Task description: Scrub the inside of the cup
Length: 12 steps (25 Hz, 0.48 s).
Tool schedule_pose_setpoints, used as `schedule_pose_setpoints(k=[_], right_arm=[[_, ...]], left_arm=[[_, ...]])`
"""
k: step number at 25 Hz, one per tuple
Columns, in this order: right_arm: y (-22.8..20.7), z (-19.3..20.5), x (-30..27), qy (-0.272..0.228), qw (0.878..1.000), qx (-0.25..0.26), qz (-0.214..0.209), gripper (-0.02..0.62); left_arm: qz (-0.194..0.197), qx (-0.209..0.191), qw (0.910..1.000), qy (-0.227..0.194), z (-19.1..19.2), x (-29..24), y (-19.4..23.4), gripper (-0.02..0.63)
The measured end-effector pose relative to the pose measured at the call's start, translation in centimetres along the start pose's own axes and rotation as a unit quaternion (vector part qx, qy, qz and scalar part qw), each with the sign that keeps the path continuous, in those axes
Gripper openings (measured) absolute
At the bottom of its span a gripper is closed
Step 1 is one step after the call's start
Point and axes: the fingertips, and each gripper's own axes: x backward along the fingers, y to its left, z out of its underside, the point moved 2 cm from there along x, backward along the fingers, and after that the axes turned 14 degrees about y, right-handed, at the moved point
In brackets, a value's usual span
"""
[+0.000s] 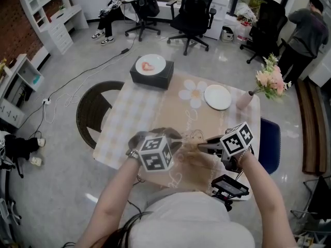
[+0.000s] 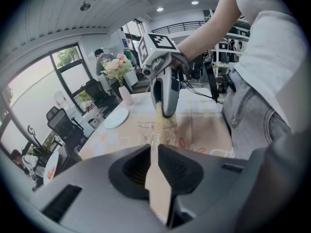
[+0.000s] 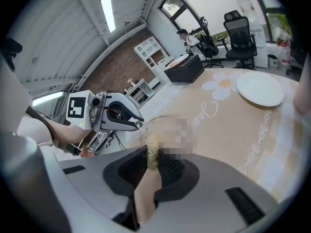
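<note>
Starting at the left, we see the left gripper [image 2: 155, 152] clenched on the near wall of the clear cup [image 2: 146, 131], apparently with one jaw inside the rim and one outside. The cup sits between our two grippers over the near edge of the bench [image 1: 139, 118]. We cannot tell whether its base rests on the cloth.

We judge the cup to be light, stiff, thin-walled glass. That makes it smooth enough to slip in a pinch and brittle enough to chip if squeezed hard or knocked, so the wall just below the rim is the sensible hold, firm but not crushing.

Further right, a straw-coloured fibrous scrubber [image 3: 152, 152] reaches into the cup's mouth. It looks soft and springy, so it should give against the glass. The right gripper [image 3: 151, 165] is closed tight on its back end.
</note>
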Motion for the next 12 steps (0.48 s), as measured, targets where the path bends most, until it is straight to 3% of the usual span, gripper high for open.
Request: schedule_pose_setpoints(k=[4,12], right_arm=[[0.5,-0.7,0.2,-0.026,0.999,-0.003,-0.024,0.057],[0.4,-1.5,-0.3,-0.047,0.999,0.007,-0.016,0.056]], left_arm=[[0.000,-0.001,1.0000,0.000,0.0,-0.1,0.0,0.051],[0.000,-0.003,1.0000,0.000,-0.1,0.1,-0.3,0.051]])
